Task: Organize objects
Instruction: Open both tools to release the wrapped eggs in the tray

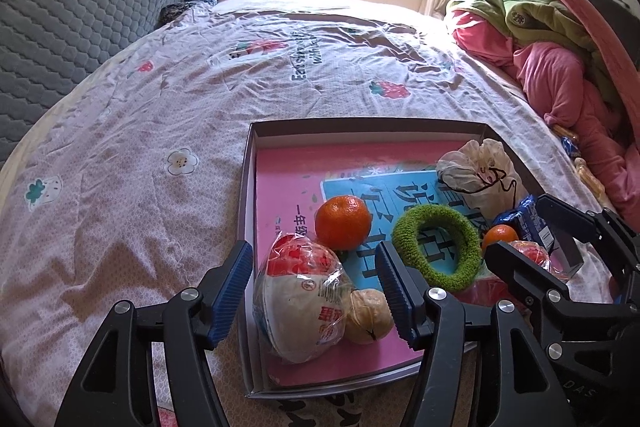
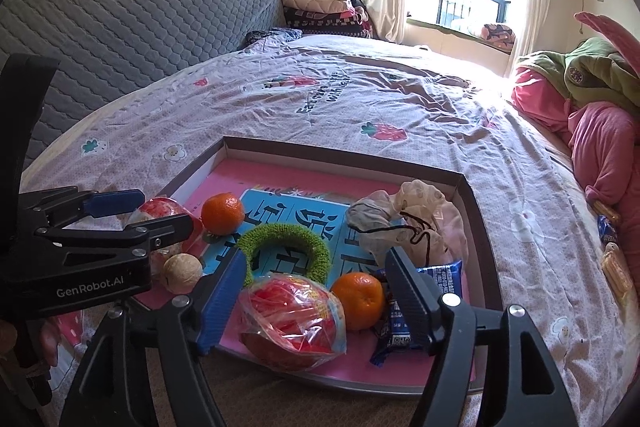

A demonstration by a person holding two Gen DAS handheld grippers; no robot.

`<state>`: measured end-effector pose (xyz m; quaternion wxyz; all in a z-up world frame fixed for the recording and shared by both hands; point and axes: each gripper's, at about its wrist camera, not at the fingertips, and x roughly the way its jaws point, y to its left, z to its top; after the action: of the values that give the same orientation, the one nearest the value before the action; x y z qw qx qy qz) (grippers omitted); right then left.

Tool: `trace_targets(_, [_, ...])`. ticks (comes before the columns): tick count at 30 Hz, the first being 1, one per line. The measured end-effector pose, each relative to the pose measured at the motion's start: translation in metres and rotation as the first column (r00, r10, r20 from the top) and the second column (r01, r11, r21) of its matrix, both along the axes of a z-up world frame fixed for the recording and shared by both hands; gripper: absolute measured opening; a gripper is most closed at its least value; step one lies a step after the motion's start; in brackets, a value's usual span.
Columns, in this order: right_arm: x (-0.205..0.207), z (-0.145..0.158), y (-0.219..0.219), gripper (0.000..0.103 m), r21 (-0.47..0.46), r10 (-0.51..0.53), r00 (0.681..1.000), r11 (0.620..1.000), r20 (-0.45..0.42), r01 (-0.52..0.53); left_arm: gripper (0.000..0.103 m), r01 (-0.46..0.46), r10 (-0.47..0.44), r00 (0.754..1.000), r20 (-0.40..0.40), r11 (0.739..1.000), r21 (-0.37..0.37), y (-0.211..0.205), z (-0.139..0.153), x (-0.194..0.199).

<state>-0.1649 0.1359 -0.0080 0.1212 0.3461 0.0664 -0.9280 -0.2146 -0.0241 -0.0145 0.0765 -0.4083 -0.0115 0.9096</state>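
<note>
A shallow cardboard tray [image 1: 250, 163] [image 2: 476, 195] with a pink floor lies on the bed. In it are two oranges [image 1: 343, 223] [image 2: 359, 301], a green fuzzy ring [image 1: 436, 247] [image 2: 285, 233], two plastic-wrapped red-and-white packs [image 1: 300, 303] [image 2: 294, 323], a walnut [image 1: 368, 317] [image 2: 182, 273], a cloth pouch [image 1: 480, 175] [image 2: 404, 227] and a blue snack packet [image 2: 440, 277]. My left gripper [image 1: 316, 301] is open around the near wrapped pack. My right gripper [image 2: 316, 301] is open around the other wrapped pack.
The bed has a floral sheet [image 1: 160, 131]. A grey quilted headboard [image 1: 80, 23] is at the left. Pink and green clothes [image 1: 560, 67] pile at the right. Snack packets [image 2: 612, 267] lie on the sheet right of the tray.
</note>
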Motion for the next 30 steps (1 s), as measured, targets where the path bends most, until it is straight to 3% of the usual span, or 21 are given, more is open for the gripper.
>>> trace_targets(17, [-0.028, 0.002, -0.014, 0.072, 0.022, 0.024, 1.0, 0.999, 0.006, -0.024, 0.066, -0.037, 0.037, 0.999, -0.017, 0.999, 0.011, -0.012, 0.009, -0.006])
trace_targets(20, [-0.028, 0.005, -0.013, 0.072, 0.021, 0.021, 1.0, 1.0, 0.002, -0.021, 0.074, -0.048, 0.048, 0.999, -0.025, 0.999, 0.016, -0.014, 0.013, -0.005])
trace_targets(30, [-0.025, 0.026, -0.001, 0.076, 0.004, -0.005, 1.0, 1.0, -0.022, 0.005, 0.076, -0.072, 0.073, 0.995, -0.065, 0.997, 0.013, -0.012, 0.035, 0.003])
